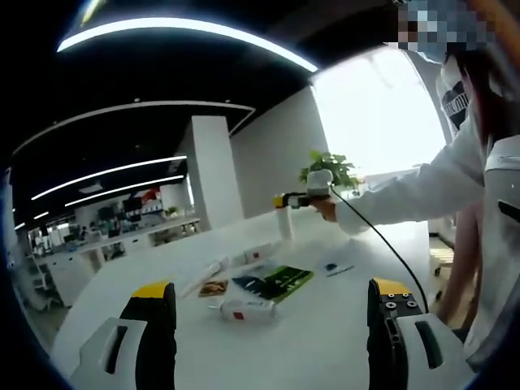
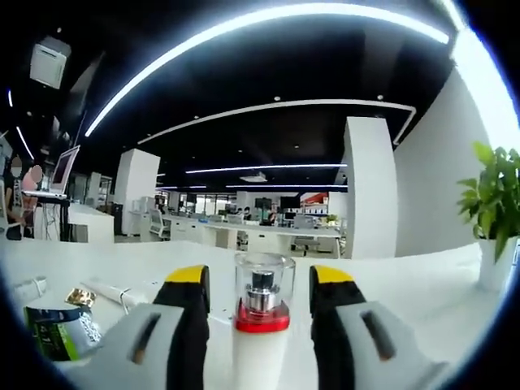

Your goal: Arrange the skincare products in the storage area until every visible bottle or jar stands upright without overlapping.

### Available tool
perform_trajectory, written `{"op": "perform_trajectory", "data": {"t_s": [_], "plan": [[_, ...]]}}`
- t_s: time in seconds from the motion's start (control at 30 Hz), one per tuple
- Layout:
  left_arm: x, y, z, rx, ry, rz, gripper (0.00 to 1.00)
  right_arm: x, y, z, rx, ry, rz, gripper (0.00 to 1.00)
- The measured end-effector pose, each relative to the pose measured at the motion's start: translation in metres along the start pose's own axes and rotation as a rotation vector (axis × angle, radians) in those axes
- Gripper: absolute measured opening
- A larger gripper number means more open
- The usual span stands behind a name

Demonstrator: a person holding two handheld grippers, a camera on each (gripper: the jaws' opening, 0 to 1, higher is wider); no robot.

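A white bottle with a clear cap and red collar (image 2: 262,302) stands upright on the white table (image 2: 406,292), between the jaws of my right gripper (image 2: 258,275). Thin gaps show on both sides, so the jaws are open around it. In the left gripper view that right gripper (image 1: 286,200) hovers at the top of the same standing bottle (image 1: 285,226). Closer in, another white bottle with a red label (image 1: 244,309) lies on its side, beside a white tube (image 1: 205,277). My left gripper (image 1: 272,288) is open above the table, nothing between its jaws.
A green-and-black packet (image 1: 275,282) (image 2: 55,329), a small gold sachet (image 1: 214,288) (image 2: 80,296) and a small blue item (image 1: 329,266) lie on the table (image 1: 325,341). A potted plant (image 1: 329,168) (image 2: 494,215) stands at the far edge. A person in white sleeves (image 1: 422,191) is at the right.
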State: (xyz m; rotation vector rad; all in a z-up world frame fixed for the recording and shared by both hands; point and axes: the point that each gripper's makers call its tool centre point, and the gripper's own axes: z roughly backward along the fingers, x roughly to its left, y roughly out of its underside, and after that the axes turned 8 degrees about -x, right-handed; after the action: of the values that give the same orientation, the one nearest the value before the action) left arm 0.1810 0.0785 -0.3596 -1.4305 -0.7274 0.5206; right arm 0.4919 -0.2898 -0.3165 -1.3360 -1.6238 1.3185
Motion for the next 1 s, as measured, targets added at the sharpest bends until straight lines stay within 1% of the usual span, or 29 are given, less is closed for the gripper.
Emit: {"op": "perform_trajectory", "data": {"t_s": [0.13,0.23,0.37,0.47,0.57,0.73,0.8,0.87,1.0], "plan": [[-0.001,-0.002,0.001,-0.007,0.003,-0.001,1.00,-0.001,-0.003,0.002,-0.010,0.013,-0.002,0.53],[-0.002,-0.003,0.003,-0.011,0.007,-0.002,1.00,-0.002,-0.002,0.003,-0.009,0.022,-0.011,0.59],[-0.001,-0.002,0.006,-0.009,0.002,-0.002,1.00,-0.008,0.002,0.004,0.002,0.054,-0.028,0.66],[0.000,-0.002,0.006,-0.010,0.000,0.002,1.00,-0.008,0.006,0.007,0.010,0.069,-0.036,0.67],[0.001,-0.002,0.006,-0.012,0.000,0.005,1.00,-0.007,0.005,0.009,-0.002,0.092,-0.036,0.71],[0.000,-0.002,0.004,-0.015,0.009,0.006,1.00,-0.007,0.007,0.011,-0.003,0.120,-0.038,0.75],[0.000,-0.003,0.004,-0.018,0.012,0.006,1.00,-0.008,0.007,0.012,-0.007,0.146,-0.042,0.80],[-0.001,-0.004,0.005,-0.021,0.015,0.005,1.00,-0.005,0.008,0.016,-0.003,0.167,-0.038,0.80],[-0.002,-0.005,0.007,-0.029,0.021,0.010,1.00,0.006,0.012,0.022,0.002,0.185,-0.032,0.80]]}}
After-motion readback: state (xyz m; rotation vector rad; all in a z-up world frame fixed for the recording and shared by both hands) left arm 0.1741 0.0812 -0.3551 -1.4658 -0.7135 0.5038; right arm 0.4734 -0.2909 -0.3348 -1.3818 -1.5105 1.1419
